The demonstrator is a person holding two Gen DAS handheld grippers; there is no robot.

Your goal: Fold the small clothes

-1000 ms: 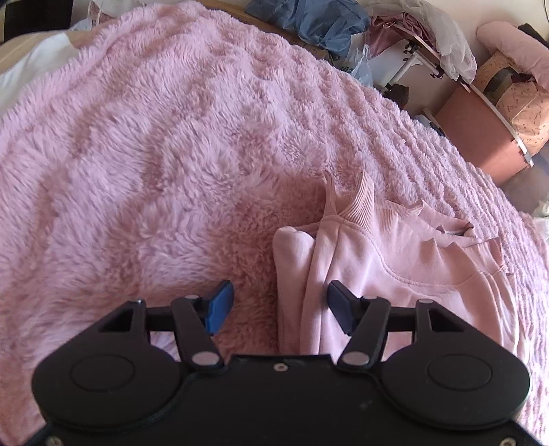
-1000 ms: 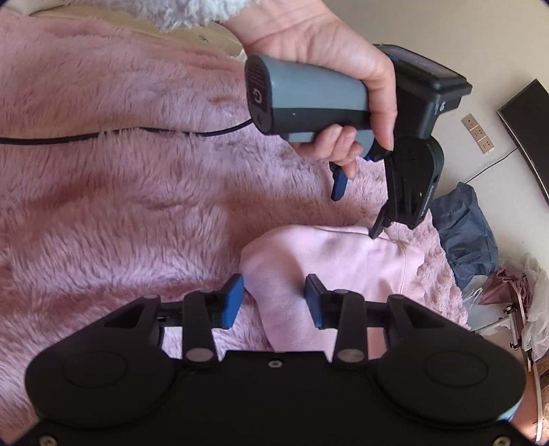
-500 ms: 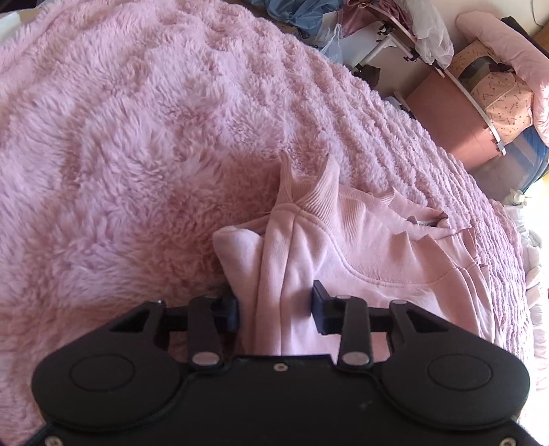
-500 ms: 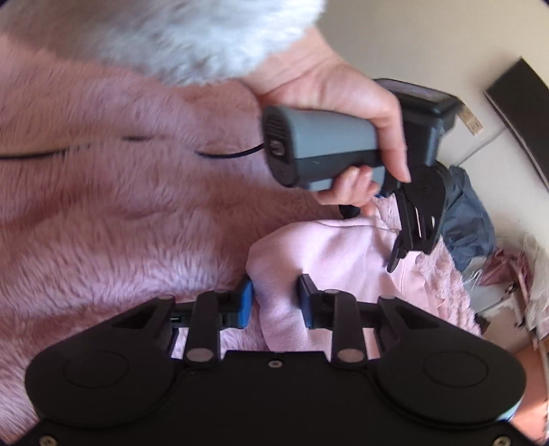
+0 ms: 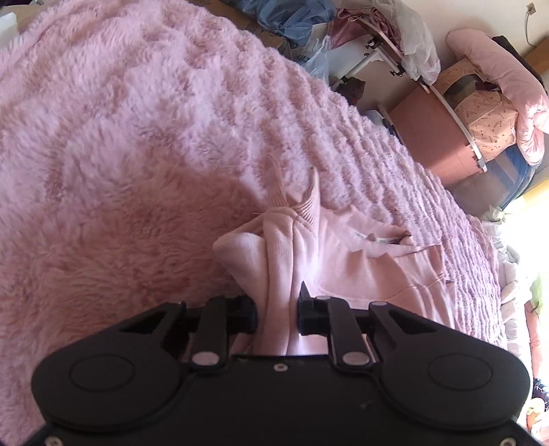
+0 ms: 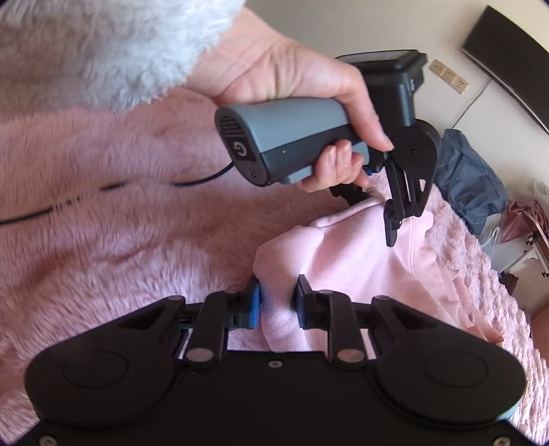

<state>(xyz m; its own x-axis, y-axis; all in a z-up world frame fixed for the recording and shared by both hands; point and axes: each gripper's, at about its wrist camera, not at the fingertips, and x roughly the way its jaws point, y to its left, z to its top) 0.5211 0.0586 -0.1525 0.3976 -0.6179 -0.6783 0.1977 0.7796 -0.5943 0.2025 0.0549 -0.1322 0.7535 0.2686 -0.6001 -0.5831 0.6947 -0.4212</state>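
A small pale pink garment (image 5: 360, 274) with a ribbed cuff lies crumpled on a fluffy pink blanket (image 5: 137, 137). My left gripper (image 5: 278, 308) has a bunched fold of its near edge between the pads, and the jaws are closing on it. In the right wrist view the same garment (image 6: 350, 254) rises in a hump. My right gripper (image 6: 277, 302) pinches its near corner, jaws still closing on the cloth. Beyond it a hand (image 6: 308, 79) in a white fluffy sleeve (image 6: 103, 44) holds the left gripper (image 6: 370, 212), whose fingers (image 6: 391, 226) dip onto the garment's far edge.
A black cable (image 6: 113, 187) runs across the blanket on the left. Past the bed's far edge lie blue clothes (image 5: 291, 13), a metal rack (image 5: 377, 48) and a pink box (image 5: 435, 137) with bedding on it. A dark screen (image 6: 507, 58) stands by the wall.
Both pairs of jaws have narrowed from wide apart onto folds of the pink garment. Both grippers have lifted slightly, and the cloth between them has bunched up.
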